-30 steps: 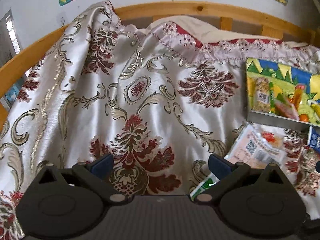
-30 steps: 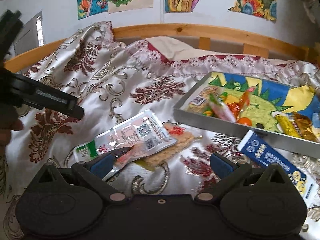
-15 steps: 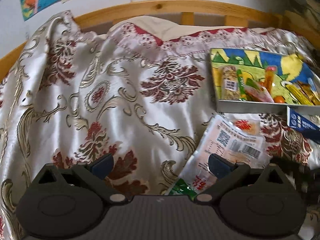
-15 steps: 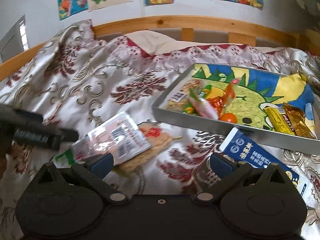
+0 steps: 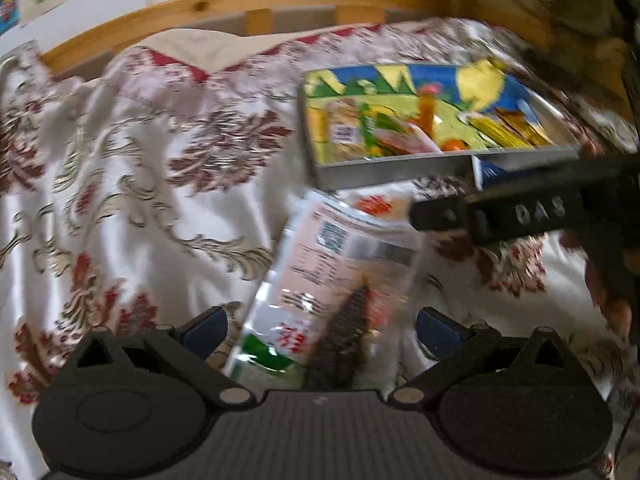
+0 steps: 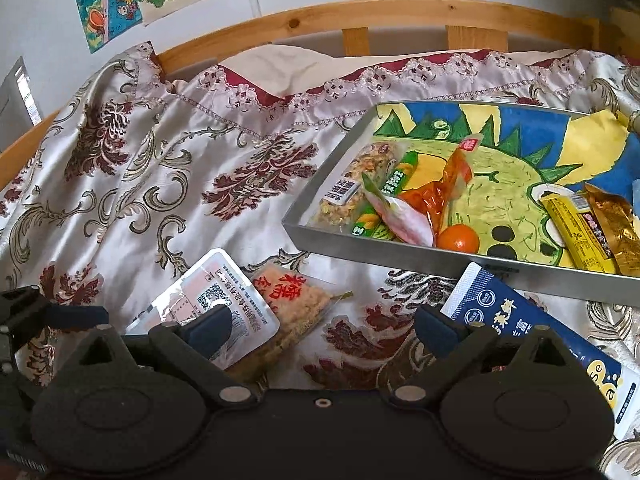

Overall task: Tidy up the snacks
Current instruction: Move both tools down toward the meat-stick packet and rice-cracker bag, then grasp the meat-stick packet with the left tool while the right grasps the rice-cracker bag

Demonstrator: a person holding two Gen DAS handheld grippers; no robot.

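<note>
Snacks lay on the bed by the tray [image 6: 360,246]. The packet [image 5: 336,264] sat right between the left gripper's [image 5: 320,326] open fingers, pointing long-ways toward the tray. The right gripper [image 6: 320,324] was empty, its fingers wide but closing a little.

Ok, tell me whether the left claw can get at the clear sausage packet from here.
Probably yes: the left claw is open with the clear sausage packet lying right between its fingers, uncovered on the bedspread.
</note>
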